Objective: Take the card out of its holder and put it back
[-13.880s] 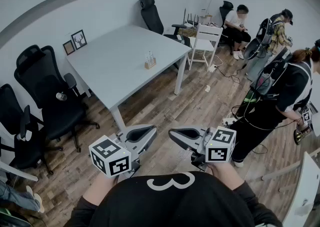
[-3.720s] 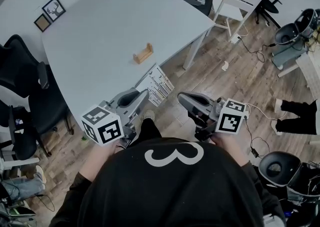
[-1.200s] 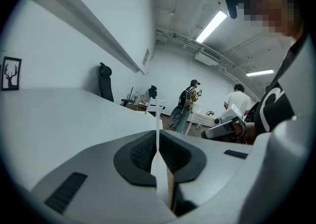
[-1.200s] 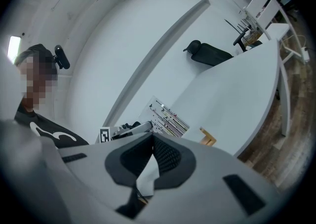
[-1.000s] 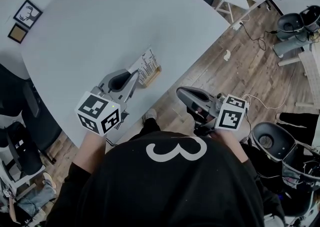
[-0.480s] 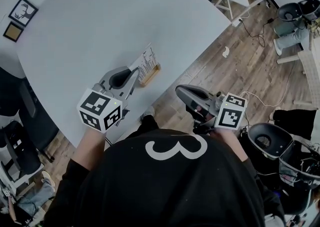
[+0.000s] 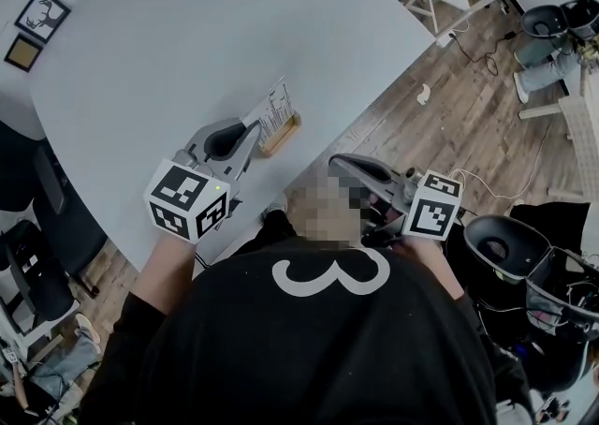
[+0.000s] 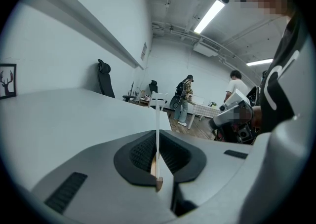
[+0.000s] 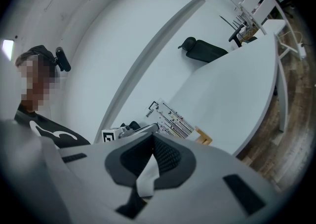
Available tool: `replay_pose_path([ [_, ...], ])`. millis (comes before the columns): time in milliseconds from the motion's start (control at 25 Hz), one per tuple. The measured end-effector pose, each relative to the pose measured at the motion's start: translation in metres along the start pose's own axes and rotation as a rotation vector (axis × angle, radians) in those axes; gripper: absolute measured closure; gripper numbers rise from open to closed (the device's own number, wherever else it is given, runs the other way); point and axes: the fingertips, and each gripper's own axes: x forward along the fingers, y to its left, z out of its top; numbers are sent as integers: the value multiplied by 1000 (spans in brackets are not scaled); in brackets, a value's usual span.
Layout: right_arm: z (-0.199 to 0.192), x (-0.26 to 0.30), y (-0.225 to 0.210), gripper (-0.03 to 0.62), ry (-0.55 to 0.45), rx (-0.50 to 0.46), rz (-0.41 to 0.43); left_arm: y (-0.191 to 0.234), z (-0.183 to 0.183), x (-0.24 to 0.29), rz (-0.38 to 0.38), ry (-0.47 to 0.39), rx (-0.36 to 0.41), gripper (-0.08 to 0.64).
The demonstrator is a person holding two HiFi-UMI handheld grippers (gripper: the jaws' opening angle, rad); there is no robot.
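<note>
The white printed card [image 7: 278, 105] stands upright in the slotted wooden holder [image 7: 281, 138], near the edge of the pale grey counter [image 7: 187, 39]. The left claw [image 7: 255, 128] is closed on the card's lower part, with the card edge-on between the pads. Any lift should run straight up, clear of the slot. The right claw [image 7: 342, 164] is closed and empty, well apart beyond the counter edge.

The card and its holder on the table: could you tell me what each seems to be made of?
The card looks like thin white printed paper or card stock: edge-on it is a stiff thin sheet. The holder looks like unpainted light wood, tan and matt; grain is too small to see.
</note>
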Motion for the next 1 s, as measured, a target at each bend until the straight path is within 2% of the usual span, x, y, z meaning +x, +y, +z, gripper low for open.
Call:
replay_pose_path([
  [1000,-3,-2,-2,583,7,6,-9,5,-5,2,26,-2,-14,535],
])
